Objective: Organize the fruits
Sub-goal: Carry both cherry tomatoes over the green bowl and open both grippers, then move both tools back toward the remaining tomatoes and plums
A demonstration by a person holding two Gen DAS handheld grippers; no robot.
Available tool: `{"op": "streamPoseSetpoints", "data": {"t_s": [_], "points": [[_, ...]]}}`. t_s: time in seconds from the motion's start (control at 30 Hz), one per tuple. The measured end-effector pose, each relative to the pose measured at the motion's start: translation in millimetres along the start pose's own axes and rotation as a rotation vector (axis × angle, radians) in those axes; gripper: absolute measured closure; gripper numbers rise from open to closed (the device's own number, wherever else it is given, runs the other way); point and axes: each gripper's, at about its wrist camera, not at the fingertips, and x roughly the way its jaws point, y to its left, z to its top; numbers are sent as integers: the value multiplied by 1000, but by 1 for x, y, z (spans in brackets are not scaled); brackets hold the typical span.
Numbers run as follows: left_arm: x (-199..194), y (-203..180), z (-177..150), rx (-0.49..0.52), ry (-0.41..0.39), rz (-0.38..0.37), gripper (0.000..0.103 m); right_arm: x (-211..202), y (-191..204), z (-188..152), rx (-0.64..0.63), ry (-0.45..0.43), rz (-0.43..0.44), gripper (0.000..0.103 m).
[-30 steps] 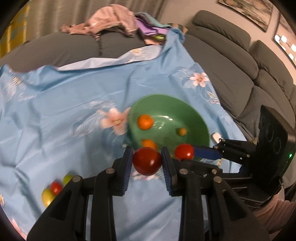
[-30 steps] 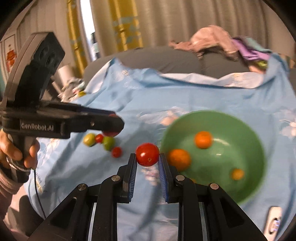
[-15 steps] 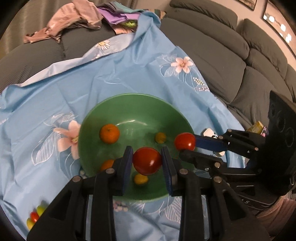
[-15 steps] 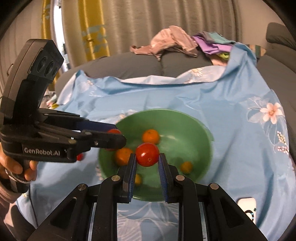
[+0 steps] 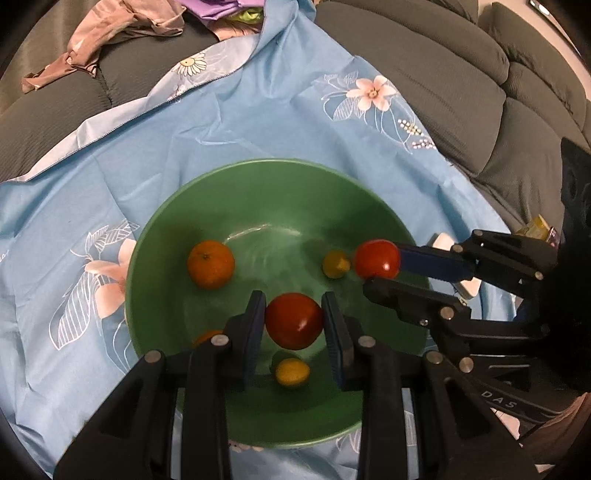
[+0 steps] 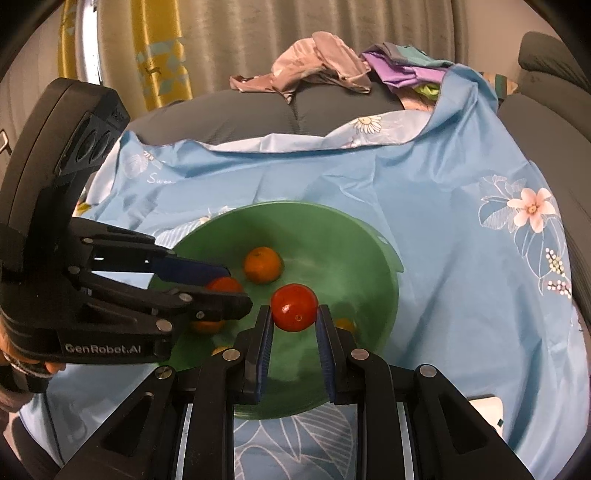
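A green bowl (image 5: 229, 192) sits on the blue flowered cloth (image 5: 110, 166). My left gripper (image 5: 293, 321) is shut on a red tomato (image 5: 293, 320) and holds it above the bowl's near side. My right gripper (image 6: 294, 308) is shut on another red tomato (image 6: 294, 307), also over the bowl (image 6: 354, 236); it shows in the left wrist view (image 5: 376, 259) at the bowl's right rim. Inside the bowl lie an orange (image 5: 210, 264), a partly hidden orange (image 5: 207, 336) and two small yellow fruits (image 5: 291, 372) (image 5: 335, 264).
The cloth covers a grey sofa (image 5: 461, 88). A heap of clothes (image 6: 321, 62) lies at the back. A white object (image 6: 487, 410) lies on the cloth to the bowl's right. Curtains (image 6: 229, 33) hang behind.
Both grippers have moved with their tomatoes from beside the bowl to over it. The loose fruits on the cloth to the left have left view.
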Motion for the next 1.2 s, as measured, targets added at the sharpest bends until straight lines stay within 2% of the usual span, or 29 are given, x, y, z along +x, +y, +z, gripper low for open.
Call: {"op": "streamPoseSetpoints", "data": {"t_s": [0.5, 0.57, 0.63, 0.83, 1.0, 1.2], "points": [[7, -3, 0, 9, 39, 42, 70, 5, -4, -2, 28, 41, -31, 78], [6, -5, 0, 9, 36, 54, 49, 4, -4, -2, 29, 41, -31, 78], [4, -5, 2, 4, 29, 92, 40, 2, -4, -2, 27, 39, -33, 77], [-15, -4, -2, -15, -7, 110, 23, -10, -5, -4, 29, 42, -77, 75], [-44, -10, -16, -21, -61, 138, 17, -26, -4, -6, 36, 21, -73, 67], [-83, -5, -61, -99, -102, 154, 13, -49, 7, -15, 44, 0, -43, 66]]}}
